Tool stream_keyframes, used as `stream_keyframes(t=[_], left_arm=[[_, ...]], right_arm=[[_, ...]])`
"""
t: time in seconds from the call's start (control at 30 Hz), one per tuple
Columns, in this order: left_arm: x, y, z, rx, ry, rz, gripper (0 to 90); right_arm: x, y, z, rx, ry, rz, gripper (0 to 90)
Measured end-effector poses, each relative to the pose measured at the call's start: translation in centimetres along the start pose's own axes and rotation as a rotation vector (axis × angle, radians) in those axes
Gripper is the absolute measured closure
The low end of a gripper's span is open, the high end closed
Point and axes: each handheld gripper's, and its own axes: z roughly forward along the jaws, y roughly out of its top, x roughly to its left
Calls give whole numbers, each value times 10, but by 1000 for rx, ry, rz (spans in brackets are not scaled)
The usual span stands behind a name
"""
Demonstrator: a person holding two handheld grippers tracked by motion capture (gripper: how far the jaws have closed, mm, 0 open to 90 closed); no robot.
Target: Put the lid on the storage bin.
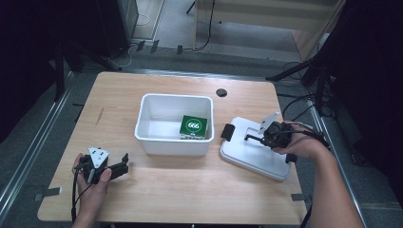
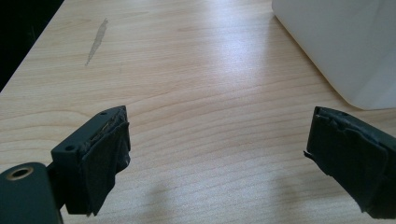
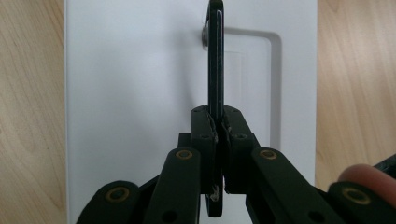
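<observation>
Black jaws of the right gripper [image 3: 218, 128] pinch the lid's handle [image 3: 215, 56], the white lid [image 1: 254, 152] lying beneath. Spread wide, the left gripper [image 2: 217, 154] holds nothing, the white bin [image 1: 174, 122] just beside it.

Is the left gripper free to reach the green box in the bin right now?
Probably yes. The left gripper is open and holds nothing, the white bin has no lid on it, and the green box lies uncovered inside. It would have to lift over the bin's near wall first.
</observation>
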Motion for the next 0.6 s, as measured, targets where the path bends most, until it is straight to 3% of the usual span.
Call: stream_keyframes(t=[0.17, 0.6], left_arm=[[0, 0, 0, 0, 2, 2, 67], [0, 0, 0, 0, 2, 2, 67]], right_arm=[[-4, 1, -17, -42, -24, -7, 861], [-15, 10, -63, -58, -69, -46, 861]])
